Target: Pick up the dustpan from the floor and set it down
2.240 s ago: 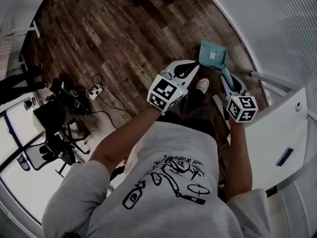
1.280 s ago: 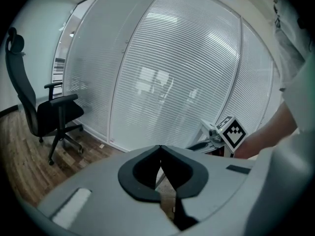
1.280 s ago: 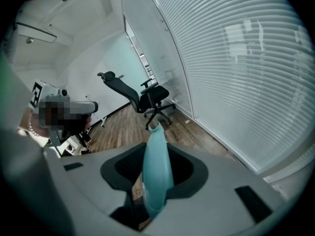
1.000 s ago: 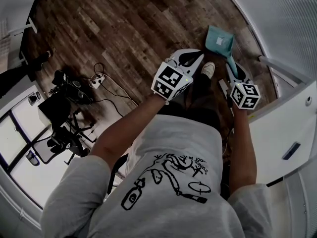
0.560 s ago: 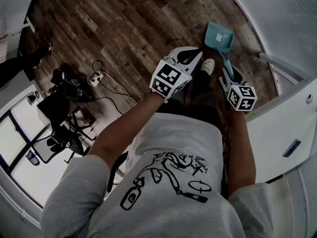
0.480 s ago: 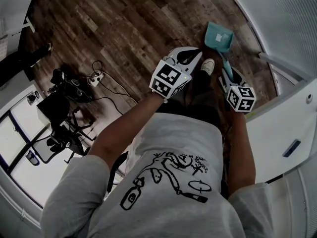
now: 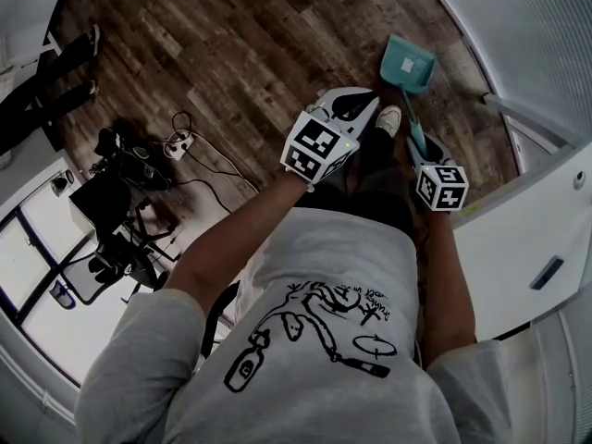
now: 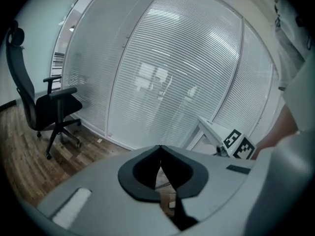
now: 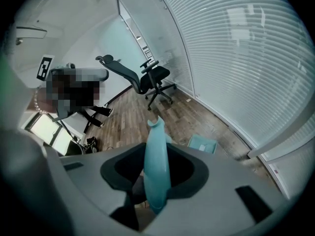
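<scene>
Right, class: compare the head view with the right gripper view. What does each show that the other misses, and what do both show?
Head view only: the person's printed grey shirt, the left tool, cables on the floor. Right gripper view only: a black office chair, and the jaws seen clamping the handle. Both: the right tool holding the teal dustpan, the wooden floor, the window blinds.

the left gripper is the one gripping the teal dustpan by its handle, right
Not quite: it is the right gripper that grips the teal dustpan by its handle. The right gripper view shows the handle clamped between its jaws. In the left gripper view, the left gripper has its jaws together with nothing between them.
</scene>
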The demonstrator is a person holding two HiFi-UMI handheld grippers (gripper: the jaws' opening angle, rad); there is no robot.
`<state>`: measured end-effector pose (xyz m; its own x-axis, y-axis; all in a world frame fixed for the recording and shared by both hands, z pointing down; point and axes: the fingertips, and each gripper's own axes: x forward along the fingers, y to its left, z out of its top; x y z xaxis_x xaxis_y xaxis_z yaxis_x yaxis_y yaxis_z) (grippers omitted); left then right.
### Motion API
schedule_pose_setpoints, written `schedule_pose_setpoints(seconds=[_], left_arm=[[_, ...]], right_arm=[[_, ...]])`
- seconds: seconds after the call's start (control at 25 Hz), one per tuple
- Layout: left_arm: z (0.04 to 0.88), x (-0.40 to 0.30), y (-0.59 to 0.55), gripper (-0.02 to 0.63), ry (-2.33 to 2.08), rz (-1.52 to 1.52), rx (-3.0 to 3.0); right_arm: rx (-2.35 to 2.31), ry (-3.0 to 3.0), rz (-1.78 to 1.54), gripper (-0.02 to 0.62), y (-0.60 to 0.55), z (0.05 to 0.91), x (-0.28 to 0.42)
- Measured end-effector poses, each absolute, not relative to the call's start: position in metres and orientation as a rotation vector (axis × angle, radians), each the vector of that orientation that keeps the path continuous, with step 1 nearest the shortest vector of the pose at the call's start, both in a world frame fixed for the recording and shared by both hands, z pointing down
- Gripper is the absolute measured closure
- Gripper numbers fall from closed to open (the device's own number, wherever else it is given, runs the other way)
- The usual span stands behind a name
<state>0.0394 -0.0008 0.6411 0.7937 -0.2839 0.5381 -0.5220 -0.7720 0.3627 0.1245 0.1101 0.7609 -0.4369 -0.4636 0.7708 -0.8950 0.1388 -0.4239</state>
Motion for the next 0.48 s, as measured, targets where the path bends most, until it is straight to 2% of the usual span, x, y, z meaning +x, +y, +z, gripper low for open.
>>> schedule_pose_setpoints(seconds=[0.48], left_arm=[[0.648,0.038,0.018,0.604,-0.561,0.676,2.471]], right_arm=[[1.270,-1.951,1.300,0.479,0.128,0.770,0.113]])
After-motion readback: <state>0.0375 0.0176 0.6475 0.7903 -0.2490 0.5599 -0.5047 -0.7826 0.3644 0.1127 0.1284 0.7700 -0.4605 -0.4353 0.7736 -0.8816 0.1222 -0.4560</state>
